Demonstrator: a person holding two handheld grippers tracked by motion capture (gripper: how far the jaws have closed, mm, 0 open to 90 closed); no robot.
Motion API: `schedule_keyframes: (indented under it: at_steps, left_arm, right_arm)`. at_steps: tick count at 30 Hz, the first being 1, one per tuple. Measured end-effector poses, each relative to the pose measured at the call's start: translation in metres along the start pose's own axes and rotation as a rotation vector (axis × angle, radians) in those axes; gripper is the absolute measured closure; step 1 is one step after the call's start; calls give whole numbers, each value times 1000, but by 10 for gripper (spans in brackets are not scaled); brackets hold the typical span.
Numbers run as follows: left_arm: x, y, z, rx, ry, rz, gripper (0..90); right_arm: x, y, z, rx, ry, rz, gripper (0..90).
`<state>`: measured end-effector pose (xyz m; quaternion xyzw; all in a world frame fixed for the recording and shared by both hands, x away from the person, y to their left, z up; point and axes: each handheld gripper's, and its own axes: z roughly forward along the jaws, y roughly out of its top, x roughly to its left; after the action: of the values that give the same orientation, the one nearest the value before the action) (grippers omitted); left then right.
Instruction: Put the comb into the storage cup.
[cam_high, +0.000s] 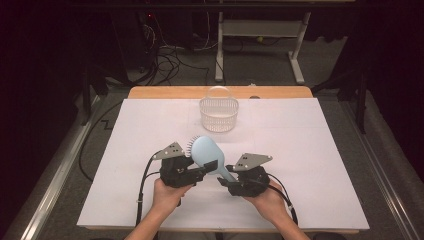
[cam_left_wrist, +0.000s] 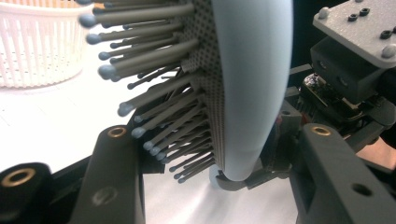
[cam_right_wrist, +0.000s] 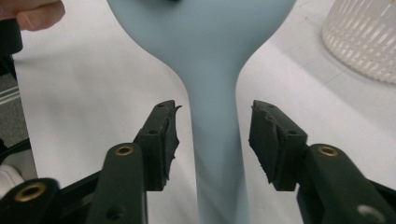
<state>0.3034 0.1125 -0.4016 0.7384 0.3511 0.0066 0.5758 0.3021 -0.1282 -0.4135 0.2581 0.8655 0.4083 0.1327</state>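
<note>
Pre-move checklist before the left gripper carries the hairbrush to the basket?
1. Left gripper shut on the hairbrush head: ok, bristles on one side, smooth back on the other.
2. Right gripper released: ok, both pads stand clear of the handle.
3. Handle out of the right jaws: not ok, it lies between them.
4. Brush off the table: ok, held raised.
5. Basket upright, nothing visible inside: ok.
6. Basket handle position over the opening: cannot tell.

Tabletop and its load
A white-covered tabletop (cam_high: 310, 150) carries a white basket (cam_high: 218, 114), standing just beyond the tongs.
</note>
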Motion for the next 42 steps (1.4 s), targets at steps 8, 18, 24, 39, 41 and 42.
schedule_keyframes:
  at_steps: [8,18,24,39,41,42]
  left_arm:
    - [0,2,-4,-13,12,4,513]
    - [2,3,-7,-20,22,1,514]
    - [2,4,-9,-31,26,-1,519]
    - [5,10,-21,-68,51,-8,521]
    - [6,11,-22,-70,59,-9,521]
    - [7,11,-23,-71,63,-10,521]
  right_arm:
    - [-8,-5,-9,-75,-4,19,418]
    - [-20,-10,-22,-131,-17,60,372]
    - [-27,-14,-30,-156,-29,80,366]
    - [-45,-32,-49,-187,-98,118,319]
    - [-49,-37,-53,-201,-108,128,314]
    - [-51,-41,-55,-210,-111,130,309]
